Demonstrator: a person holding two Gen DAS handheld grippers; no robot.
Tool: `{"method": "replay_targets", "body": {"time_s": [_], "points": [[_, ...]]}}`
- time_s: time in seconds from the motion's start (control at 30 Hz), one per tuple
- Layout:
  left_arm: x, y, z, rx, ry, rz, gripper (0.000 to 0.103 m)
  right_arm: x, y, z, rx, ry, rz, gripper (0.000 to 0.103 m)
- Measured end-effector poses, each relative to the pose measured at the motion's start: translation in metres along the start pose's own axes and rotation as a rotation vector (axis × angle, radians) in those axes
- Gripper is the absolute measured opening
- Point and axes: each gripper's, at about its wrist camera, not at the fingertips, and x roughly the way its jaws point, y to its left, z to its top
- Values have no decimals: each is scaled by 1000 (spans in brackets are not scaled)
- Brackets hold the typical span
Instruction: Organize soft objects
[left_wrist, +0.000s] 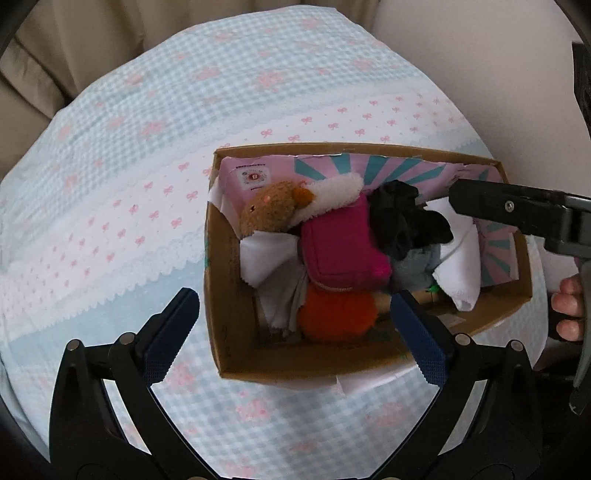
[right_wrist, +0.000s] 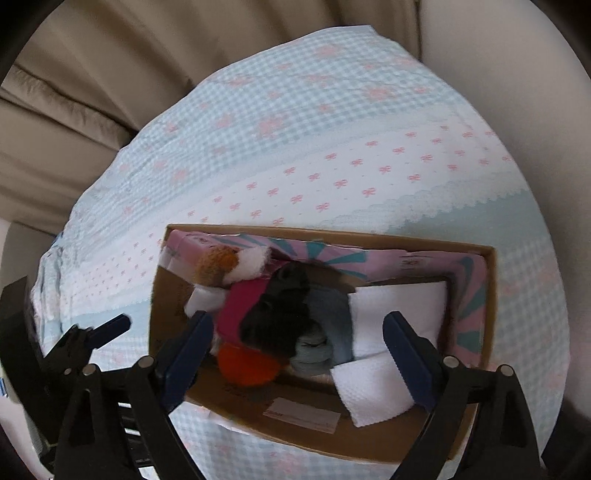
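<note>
Left wrist view: your left gripper (left_wrist: 291, 332) is spread wide and holds nothing, hovering over the near left corner of the cardboard box (left_wrist: 236, 354). The box sits on the checked cloth (left_wrist: 147, 129), packed with a brown plush (left_wrist: 267, 208), magenta pouch (left_wrist: 343, 243), orange ball (left_wrist: 334, 319), black fabric (left_wrist: 402, 218) and white cloth (left_wrist: 460, 271).

Right wrist view: your right gripper (right_wrist: 297, 345) is also wide open and empty above the box (right_wrist: 369, 439), straddling the black fabric (right_wrist: 280, 317) and white cloth (right_wrist: 399, 306).
</note>
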Motion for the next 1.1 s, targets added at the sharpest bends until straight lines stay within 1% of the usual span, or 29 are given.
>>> {"method": "replay_targets", "body": {"time_s": [0.13,0.3,0.43,0.5,0.6,0.7,0.77,0.83,0.87,0.97,1.1], "points": [[-14,8,-4,-30,-19,-17,103,-8,-1,-2,11,-14,-7,92],[-43,9,-7,-36,-54,-24,103,-22,7,-8,9,-31,-12,92],[-71,8,-7,-34,-88,-40,103,-44,16,-15,12,-59,-20,92],[-92,8,-9,-27,-113,-45,103,-61,23,-20,16,-82,-26,92],[-130,6,-11,-6,-158,-43,103,-92,35,-30,19,-119,-41,92],[-176,6,-20,17,-216,-39,103,-127,50,-46,10,-171,-88,92],[-207,8,-28,19,-261,-63,103,-158,64,-61,-1,-215,-108,92],[-246,10,-42,35,-323,-66,103,-183,76,-75,0,-266,-145,92],[-258,11,-45,40,-343,-63,103,-200,84,-85,0,-298,-168,92],[-313,17,-67,52,-438,-50,103,-236,103,-108,4,-375,-194,92],[-368,27,-94,40,-536,-41,103,-281,138,-139,-21,-494,-235,92]]}}
